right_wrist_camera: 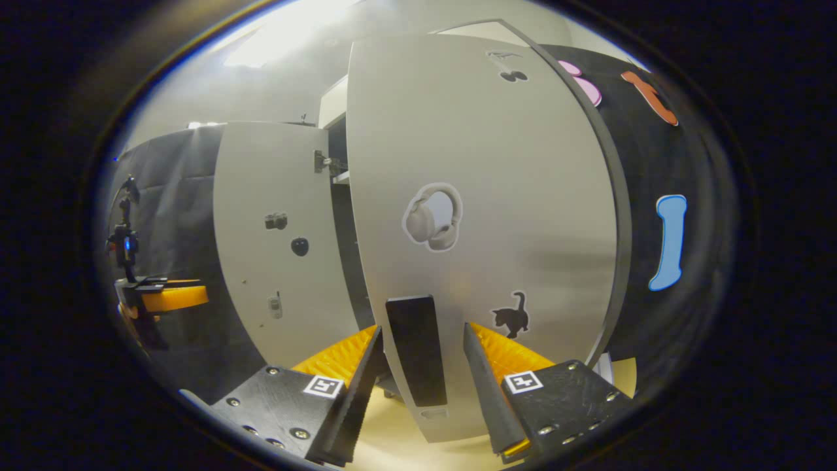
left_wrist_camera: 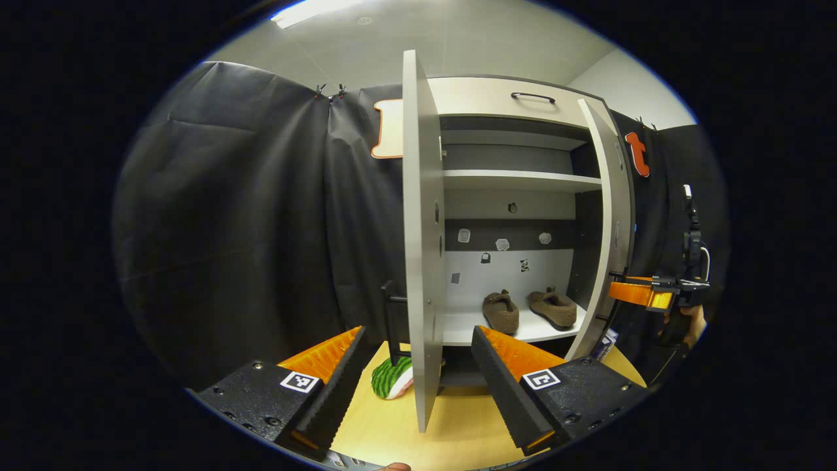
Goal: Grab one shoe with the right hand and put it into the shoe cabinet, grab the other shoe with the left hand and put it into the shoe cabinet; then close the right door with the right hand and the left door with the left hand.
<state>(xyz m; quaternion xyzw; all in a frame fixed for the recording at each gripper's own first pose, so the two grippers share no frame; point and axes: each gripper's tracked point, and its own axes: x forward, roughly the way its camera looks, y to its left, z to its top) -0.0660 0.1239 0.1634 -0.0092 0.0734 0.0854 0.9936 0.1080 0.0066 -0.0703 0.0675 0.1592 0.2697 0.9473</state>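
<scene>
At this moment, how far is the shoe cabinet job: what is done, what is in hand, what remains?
Done: both shoes sit side by side on the cabinet's lower shelf. In hand: the right gripper is open with its fingers either side of the black handle on the right door, which looks part open; whether they touch it is unclear. Left: shutting that door, then the left door, which stands wide open edge-on before the open left gripper.

two shoes [left_wrist_camera: 528,309] side by side inside cabinet [left_wrist_camera: 516,170], doors open
</scene>
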